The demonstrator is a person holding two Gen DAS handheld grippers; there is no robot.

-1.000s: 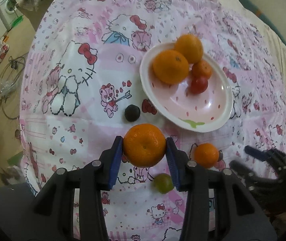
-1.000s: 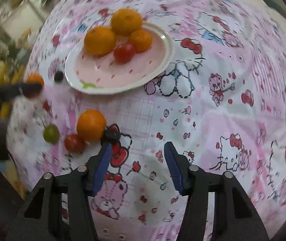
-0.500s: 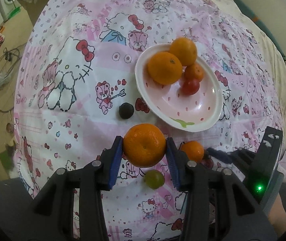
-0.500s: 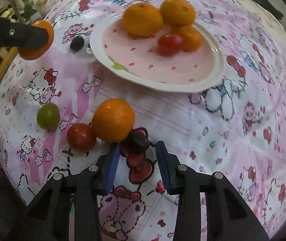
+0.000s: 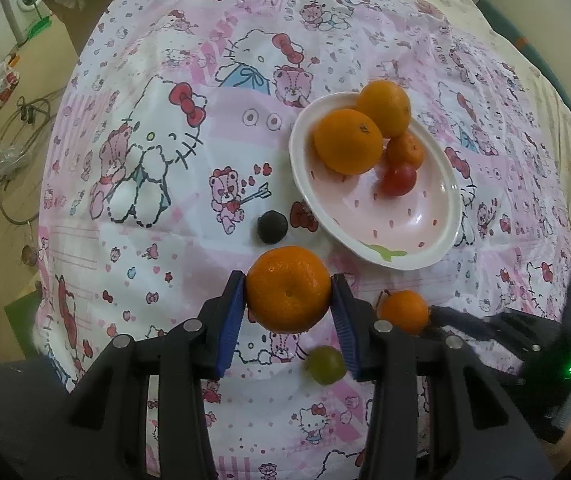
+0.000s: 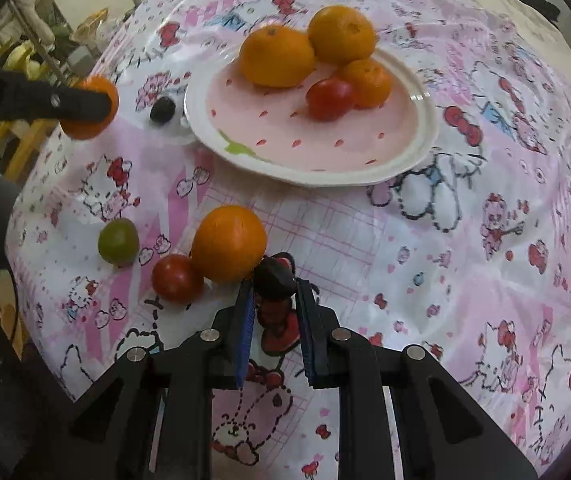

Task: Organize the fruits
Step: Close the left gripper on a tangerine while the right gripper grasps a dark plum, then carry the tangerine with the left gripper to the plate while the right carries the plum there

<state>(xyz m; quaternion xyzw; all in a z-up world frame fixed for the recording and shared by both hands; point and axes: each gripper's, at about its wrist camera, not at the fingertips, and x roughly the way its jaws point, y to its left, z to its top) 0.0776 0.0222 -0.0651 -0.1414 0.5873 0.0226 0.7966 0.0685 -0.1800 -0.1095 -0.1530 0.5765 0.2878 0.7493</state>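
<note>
With the left claw clenched on a big orange above the cloth, the right claw has just closed on a small dark fruit beside a loose orange, so both likely need carrying to the plate.

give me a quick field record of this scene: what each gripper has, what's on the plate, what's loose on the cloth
left gripper: shut on large orange, held above the cloth
right gripper: fingers have just been closing, now shut on dark fruit
plate: two oranges, small mandarin, red tomato
loose on cloth: orange, red tomato, green fruit, second dark fruit beside plate
</note>
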